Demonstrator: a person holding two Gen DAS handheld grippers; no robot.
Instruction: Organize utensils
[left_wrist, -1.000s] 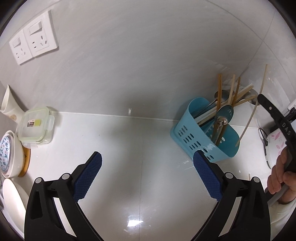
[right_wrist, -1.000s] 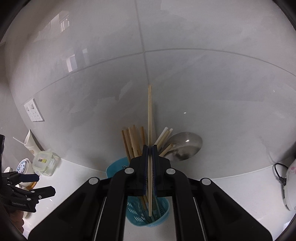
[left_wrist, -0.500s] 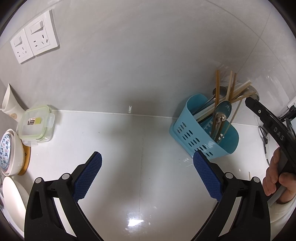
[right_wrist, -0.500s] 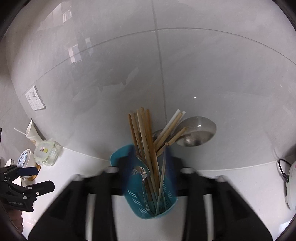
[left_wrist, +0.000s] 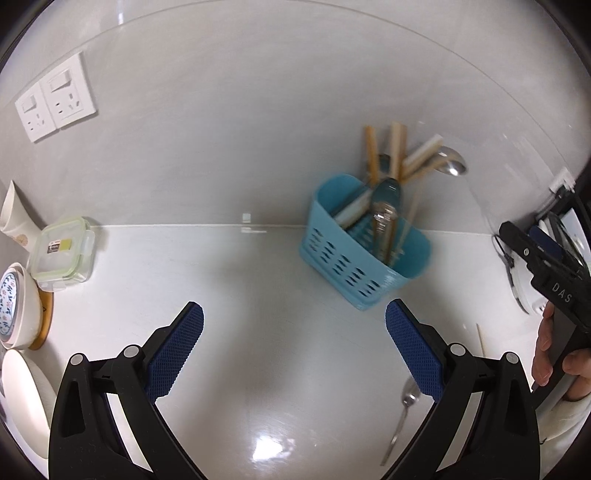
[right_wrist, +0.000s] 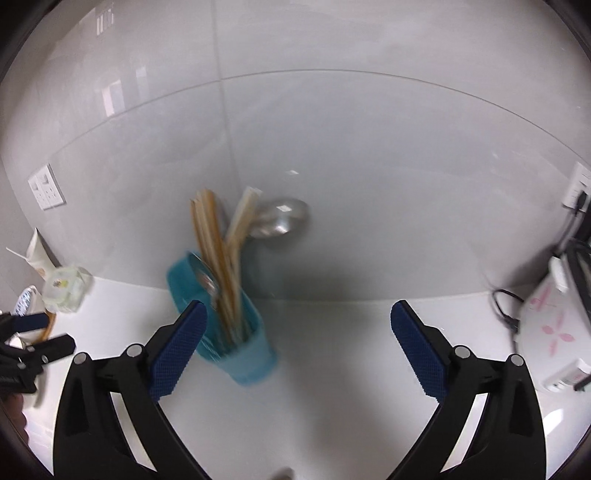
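Both tools gaped empty: left tool, right tool. A loose spoon lay on the counter beside the left tool's right finger, handle pointing toward the camera, the blue caddy beyond.

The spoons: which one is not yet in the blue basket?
The small metal spoon lying flat on the counter beside the left gripper; the others stand inside the blue basket.
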